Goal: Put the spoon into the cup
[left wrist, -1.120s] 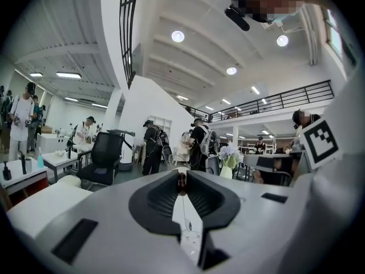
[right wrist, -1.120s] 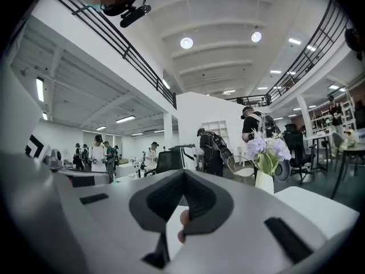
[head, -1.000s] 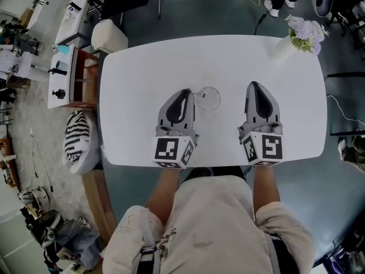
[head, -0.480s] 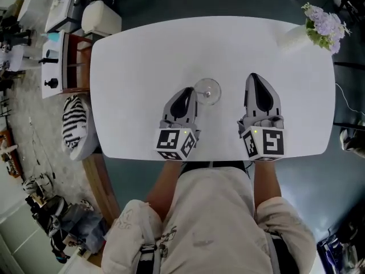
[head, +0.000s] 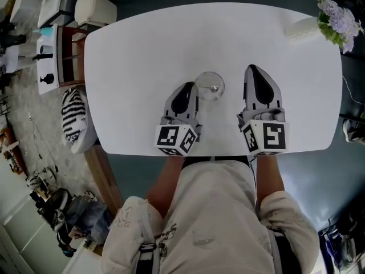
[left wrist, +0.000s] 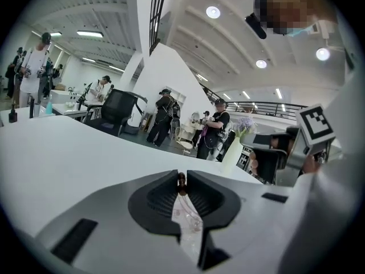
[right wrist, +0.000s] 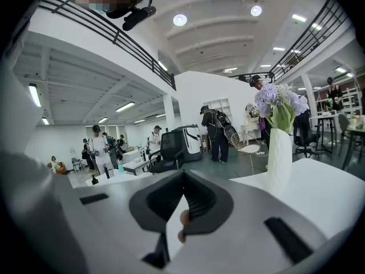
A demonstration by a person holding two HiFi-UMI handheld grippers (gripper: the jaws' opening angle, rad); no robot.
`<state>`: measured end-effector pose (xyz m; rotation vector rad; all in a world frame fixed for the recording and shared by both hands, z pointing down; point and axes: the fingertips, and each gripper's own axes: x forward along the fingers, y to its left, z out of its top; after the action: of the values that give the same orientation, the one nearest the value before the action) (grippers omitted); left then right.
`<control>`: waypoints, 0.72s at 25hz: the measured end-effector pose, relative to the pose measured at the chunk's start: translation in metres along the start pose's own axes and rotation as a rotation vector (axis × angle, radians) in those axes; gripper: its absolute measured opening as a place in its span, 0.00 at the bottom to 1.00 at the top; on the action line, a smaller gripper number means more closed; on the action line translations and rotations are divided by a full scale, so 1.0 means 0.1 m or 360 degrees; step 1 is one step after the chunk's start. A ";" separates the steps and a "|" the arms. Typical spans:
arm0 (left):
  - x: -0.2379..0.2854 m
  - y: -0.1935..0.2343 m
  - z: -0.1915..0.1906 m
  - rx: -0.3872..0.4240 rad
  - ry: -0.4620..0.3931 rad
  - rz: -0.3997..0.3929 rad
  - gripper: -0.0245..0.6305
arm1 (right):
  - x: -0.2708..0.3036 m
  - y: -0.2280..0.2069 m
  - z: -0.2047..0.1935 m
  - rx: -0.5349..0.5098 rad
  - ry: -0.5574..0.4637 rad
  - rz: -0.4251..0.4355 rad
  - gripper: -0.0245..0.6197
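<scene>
The left claw [left wrist: 180, 179] has sunk close over the tabletop [head: 142, 50] since a second ago. Its pads, almost together, pinch what I take for the spoon [left wrist: 188, 216], a slim clear piece with a dark nub at its far tip, and they are just easing apart. To its right, the right claw [right wrist: 183, 174] has come down too. Its tips are pressed together, and a small tan shape [right wrist: 181, 221] near their base is too unclear to name. Just beside the left claw's tip, on its right, stands the cup [head: 210, 86], a clear stemmed glass, in the same spot on the tabletop as before. I read this as the spoon being released at the cup, but I cannot tell whether it is inside yet. At the far right corner, a vase [head: 301, 30] of flowers stands well apart.
</scene>
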<state>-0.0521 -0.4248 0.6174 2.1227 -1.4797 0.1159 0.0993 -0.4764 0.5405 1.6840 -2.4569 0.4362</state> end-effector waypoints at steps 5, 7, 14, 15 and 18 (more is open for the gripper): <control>0.01 0.02 -0.02 0.0049 -0.0031 -0.0002 0.11 | 0.02 0.05 -0.05 0.0002 0.0012 0.0008 0.02; 0.00 0.02 -0.02 0.0059 -0.0031 -0.0006 0.11 | 0.02 0.08 -0.05 -0.0003 0.0011 0.0011 0.02; -0.02 0.03 -0.05 0.0076 -0.0001 -0.0016 0.17 | -0.04 0.13 0.02 -0.0010 -0.0015 0.0016 0.02; -0.03 0.03 -0.05 0.0082 -0.0001 -0.0016 0.18 | -0.05 0.15 0.03 -0.0012 -0.0013 0.0015 0.02; -0.08 0.00 -0.02 0.0110 -0.0013 -0.0019 0.21 | -0.11 0.18 0.07 -0.0017 -0.0019 0.0013 0.02</control>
<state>-0.0554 -0.4172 0.6160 2.1891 -1.4872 0.1567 0.0873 -0.4627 0.5281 1.6780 -2.4708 0.4145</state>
